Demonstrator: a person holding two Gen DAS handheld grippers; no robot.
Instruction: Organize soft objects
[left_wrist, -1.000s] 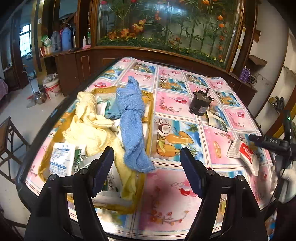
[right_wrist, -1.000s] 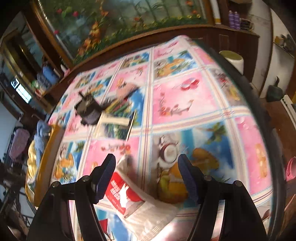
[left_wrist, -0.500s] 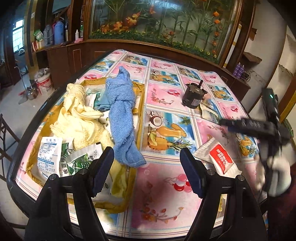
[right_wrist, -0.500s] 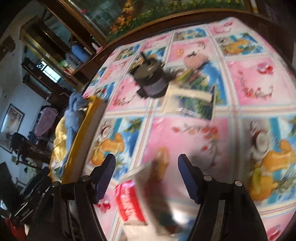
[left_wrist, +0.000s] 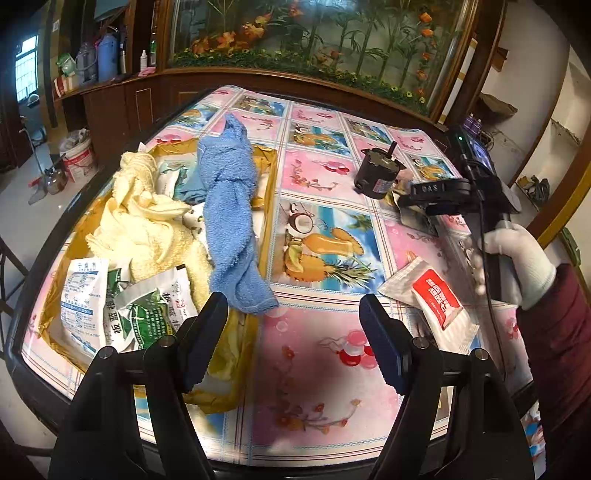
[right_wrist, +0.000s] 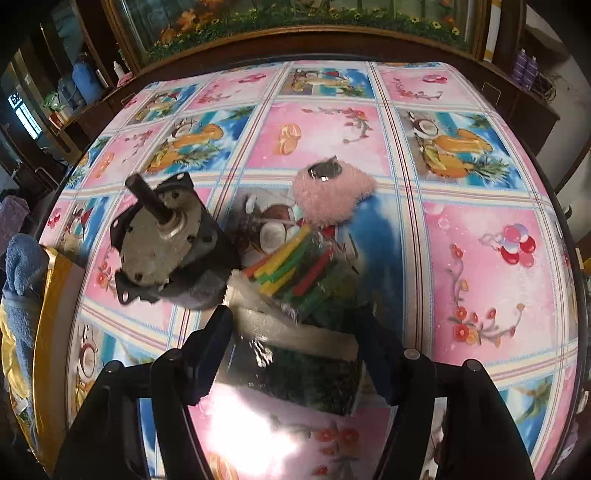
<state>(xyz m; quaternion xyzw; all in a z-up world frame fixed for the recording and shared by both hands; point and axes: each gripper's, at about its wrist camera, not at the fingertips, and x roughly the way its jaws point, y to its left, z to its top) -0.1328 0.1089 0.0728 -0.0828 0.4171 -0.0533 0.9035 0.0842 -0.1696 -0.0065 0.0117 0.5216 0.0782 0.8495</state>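
Note:
My left gripper (left_wrist: 293, 332) hangs open over the near table edge with nothing between its fingers. Ahead and to its left, a blue towel (left_wrist: 229, 206) drapes over the rim of a gold box (left_wrist: 266, 173), beside a yellow towel (left_wrist: 147, 221) and printed packets (left_wrist: 144, 314). A red and white packet (left_wrist: 432, 295) lies on the cloth to the right. My right gripper (right_wrist: 295, 332), held by a white-gloved hand (left_wrist: 517, 258), points down over a dark green packet (right_wrist: 295, 365). Its jaws are closing with that packet between them; I see no firm pinch.
A black motor (right_wrist: 166, 243) stands just left of the right gripper. A clear bag of coloured sticks (right_wrist: 295, 269) and a pink fuzzy piece (right_wrist: 332, 195) lie just beyond it. The fruit-print tablecloth (right_wrist: 480, 258) covers the table. Wooden cabinets ring the far side.
The right gripper has left the red and white packet and travelled to the dark green packet by the motor, its jaws narrower. The left gripper has stayed in place, still open.

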